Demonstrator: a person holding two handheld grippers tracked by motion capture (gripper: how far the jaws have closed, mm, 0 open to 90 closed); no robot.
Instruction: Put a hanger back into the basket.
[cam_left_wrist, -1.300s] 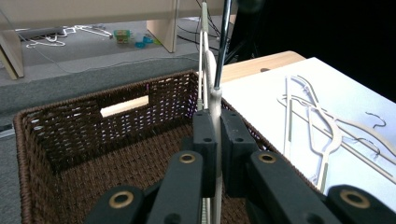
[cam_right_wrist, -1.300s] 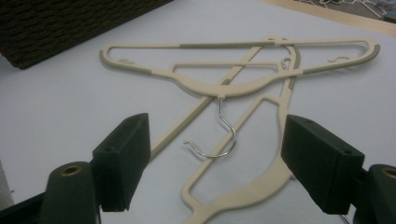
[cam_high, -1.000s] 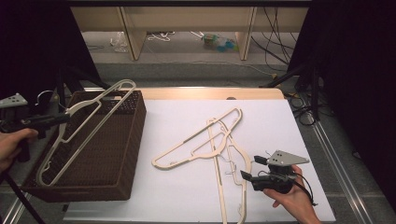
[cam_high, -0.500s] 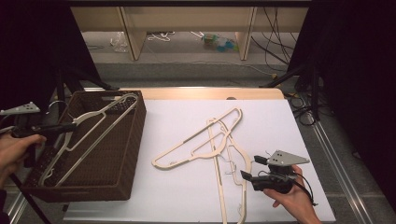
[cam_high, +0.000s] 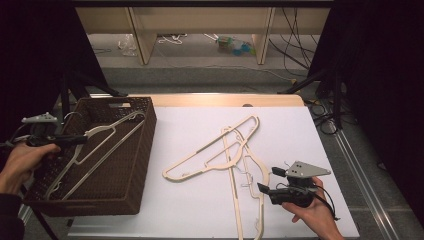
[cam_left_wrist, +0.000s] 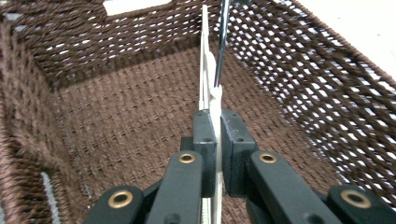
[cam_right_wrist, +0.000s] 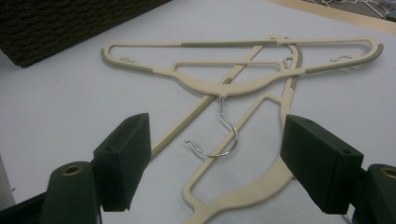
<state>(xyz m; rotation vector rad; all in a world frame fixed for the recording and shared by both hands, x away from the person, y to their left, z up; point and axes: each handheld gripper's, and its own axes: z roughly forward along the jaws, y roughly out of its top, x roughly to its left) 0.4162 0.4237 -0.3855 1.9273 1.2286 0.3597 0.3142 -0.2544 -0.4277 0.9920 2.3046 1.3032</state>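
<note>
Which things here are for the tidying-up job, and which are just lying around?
For the job: hanger held by the left gripper; brown basket; two hangers on the table; right gripper.

Lying around: cables and clutter on the floor.

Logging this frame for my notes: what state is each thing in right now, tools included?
Left tool: shut on the hanger in the basket.
Hanger in the basket: gripped, slanting from basket floor to far rim.
Basket: upright, open-topped, at the table's left edge.
Right tool: open, holding nothing, facing a metal hook.
Two hangers on the table: lying flat, crossed over each other, ungripped.
</note>
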